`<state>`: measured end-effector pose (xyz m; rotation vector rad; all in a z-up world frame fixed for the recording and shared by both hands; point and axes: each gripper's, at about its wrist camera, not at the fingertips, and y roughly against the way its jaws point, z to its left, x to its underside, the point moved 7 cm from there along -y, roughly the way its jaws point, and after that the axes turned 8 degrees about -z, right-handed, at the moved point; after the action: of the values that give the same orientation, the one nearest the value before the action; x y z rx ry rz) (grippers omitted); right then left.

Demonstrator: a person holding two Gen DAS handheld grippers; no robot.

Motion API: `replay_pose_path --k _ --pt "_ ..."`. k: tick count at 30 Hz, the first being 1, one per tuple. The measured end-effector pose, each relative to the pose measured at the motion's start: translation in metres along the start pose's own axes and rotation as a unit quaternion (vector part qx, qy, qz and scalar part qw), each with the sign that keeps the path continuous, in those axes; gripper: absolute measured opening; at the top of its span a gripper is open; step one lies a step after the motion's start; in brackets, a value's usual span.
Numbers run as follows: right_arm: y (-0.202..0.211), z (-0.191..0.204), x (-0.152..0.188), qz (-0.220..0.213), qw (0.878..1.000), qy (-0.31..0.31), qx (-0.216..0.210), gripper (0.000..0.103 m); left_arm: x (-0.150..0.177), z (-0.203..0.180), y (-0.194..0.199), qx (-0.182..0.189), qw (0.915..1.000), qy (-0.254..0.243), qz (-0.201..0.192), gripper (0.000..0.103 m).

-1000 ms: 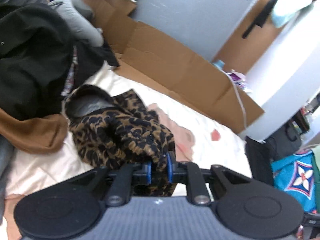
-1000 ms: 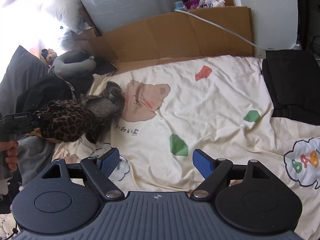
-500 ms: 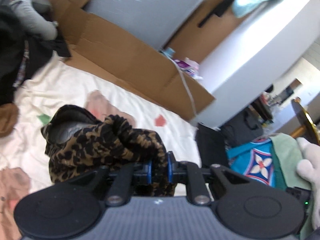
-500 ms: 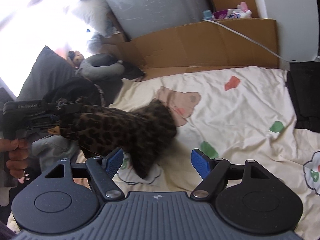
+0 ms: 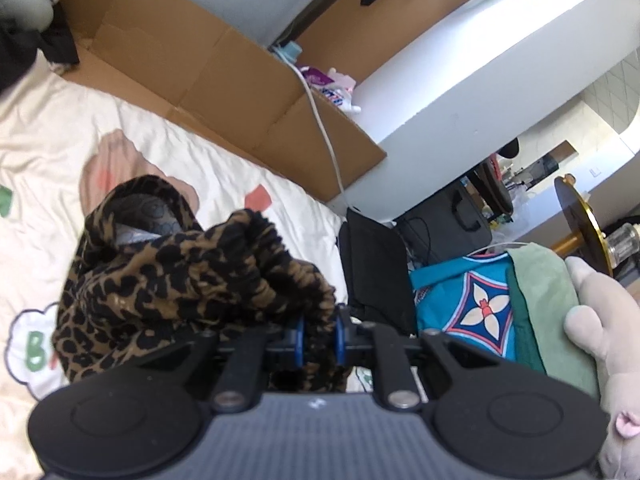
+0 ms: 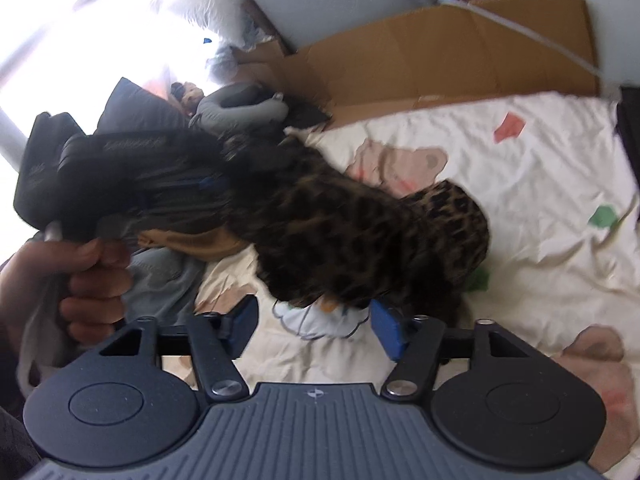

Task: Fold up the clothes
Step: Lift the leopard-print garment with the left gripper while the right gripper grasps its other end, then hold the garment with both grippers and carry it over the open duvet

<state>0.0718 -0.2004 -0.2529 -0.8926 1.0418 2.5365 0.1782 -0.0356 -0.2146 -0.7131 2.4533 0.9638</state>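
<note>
Left wrist view shows the left claw (image 5: 318,332) clamped on a bunched leopard-print garment (image 5: 180,280) at frame centre above the bed (image 5: 48,120), soft and floppy, best taken by a free edge, while the right claw (image 6: 314,320) gapes empty.

We see a fuzzy leopard-print fleece garment (image 5: 192,280), a cream printed cotton bedsheet (image 6: 520,184) lying crumpled and matt, plain brown corrugated cardboard (image 5: 208,68), and matt black plastic tongs (image 6: 312,320) with ribbed casing.
</note>
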Motion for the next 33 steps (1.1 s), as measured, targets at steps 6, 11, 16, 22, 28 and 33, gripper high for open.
replay_pose_path --k 6,11,16,22,28,33 --pt "-0.026 -0.005 0.013 0.012 1.000 -0.018 -0.007 0.060 0.003 0.002 -0.016 0.013 0.9997 0.018 0.007 0.015" --pt "-0.046 -0.006 0.017 -0.001 0.999 -0.031 -0.008 0.060 0.002 0.005 -0.019 0.018 0.9993 0.032 0.010 0.015" --pt "-0.064 -0.003 0.016 -0.021 0.999 -0.029 0.000 0.060 0.002 0.005 -0.020 0.018 0.9988 0.043 0.010 0.015" --pt "-0.075 0.002 0.016 -0.029 0.999 -0.036 -0.010 0.016 0.004 0.006 -0.021 0.016 0.9979 0.063 0.007 0.015" --pt "-0.056 -0.002 0.022 -0.013 1.000 -0.021 0.013 0.011 0.007 0.011 -0.018 0.009 0.9978 0.066 0.003 0.016" --pt "-0.023 -0.018 0.028 0.014 0.998 0.001 0.054 0.009 0.017 0.014 -0.018 0.005 0.9972 0.074 0.008 0.017"
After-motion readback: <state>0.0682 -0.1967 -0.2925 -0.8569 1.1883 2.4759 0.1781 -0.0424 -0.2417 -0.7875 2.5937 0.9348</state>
